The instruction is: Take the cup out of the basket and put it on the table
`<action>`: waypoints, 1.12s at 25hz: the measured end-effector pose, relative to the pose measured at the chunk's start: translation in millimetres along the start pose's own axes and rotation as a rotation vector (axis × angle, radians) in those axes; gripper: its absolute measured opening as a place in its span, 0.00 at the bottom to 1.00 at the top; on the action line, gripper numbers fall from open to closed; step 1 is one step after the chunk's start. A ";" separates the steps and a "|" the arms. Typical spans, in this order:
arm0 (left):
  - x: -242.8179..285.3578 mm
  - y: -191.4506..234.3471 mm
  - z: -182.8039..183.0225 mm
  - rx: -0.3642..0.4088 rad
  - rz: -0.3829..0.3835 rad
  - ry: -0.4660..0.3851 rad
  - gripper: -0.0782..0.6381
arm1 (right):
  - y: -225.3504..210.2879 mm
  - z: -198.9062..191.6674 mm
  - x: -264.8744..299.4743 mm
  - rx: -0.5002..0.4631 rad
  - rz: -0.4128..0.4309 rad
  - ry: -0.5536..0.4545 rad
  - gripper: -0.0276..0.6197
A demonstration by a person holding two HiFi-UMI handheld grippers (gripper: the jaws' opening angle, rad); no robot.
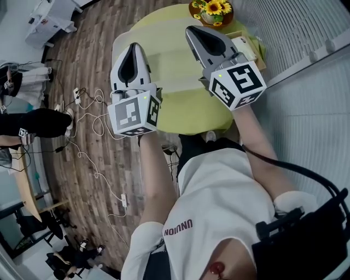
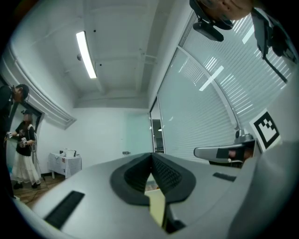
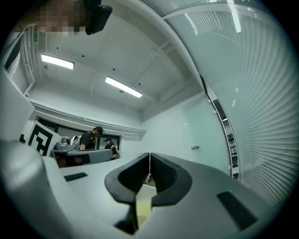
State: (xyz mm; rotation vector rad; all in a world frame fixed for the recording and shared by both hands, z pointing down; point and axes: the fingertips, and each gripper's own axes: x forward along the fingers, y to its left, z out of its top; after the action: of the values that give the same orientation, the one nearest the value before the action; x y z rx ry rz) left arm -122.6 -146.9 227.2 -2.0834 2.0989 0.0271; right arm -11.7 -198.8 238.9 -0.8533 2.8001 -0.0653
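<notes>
In the head view both grippers are held up over a round yellow-green table (image 1: pixel 186 109), jaws pointing away from me. My left gripper (image 1: pixel 133 48) is shut with nothing between its pads. My right gripper (image 1: pixel 191 29) is shut too and holds nothing. Behind the right gripper a light box-like container (image 1: pixel 247 46) shows at the table's far right, mostly hidden. I see no cup in any view. Both gripper views tilt upward to ceiling and walls: the left gripper (image 2: pixel 151 157) and the right gripper (image 3: pixel 149 157) show their dark pads pressed together.
A pot of sunflowers (image 1: pixel 212 11) stands at the table's far edge. White cables and a power strip (image 1: pixel 93 131) trail over the wooden floor at left. A slatted glass wall (image 1: pixel 306 33) runs along the right. People stand in the background (image 3: pixel 92 138).
</notes>
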 end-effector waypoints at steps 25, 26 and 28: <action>79.2 62.0 -42.9 -0.003 -0.184 0.081 0.13 | -1.2 -73.6 103.0 -0.006 0.011 0.180 0.07; 81.1 63.4 -45.9 -0.010 -0.188 0.087 0.13 | 1.1 -80.5 105.2 -0.008 0.021 0.200 0.07; 85.0 64.7 -52.4 -0.017 -0.204 0.099 0.13 | 7.1 -94.9 110.3 -0.015 0.042 0.240 0.07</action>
State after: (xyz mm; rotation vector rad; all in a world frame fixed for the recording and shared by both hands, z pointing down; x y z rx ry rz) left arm -192.9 -237.5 259.0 -2.3437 1.9325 -0.0876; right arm -125.3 -256.0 309.9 -0.8399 3.0436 -0.1490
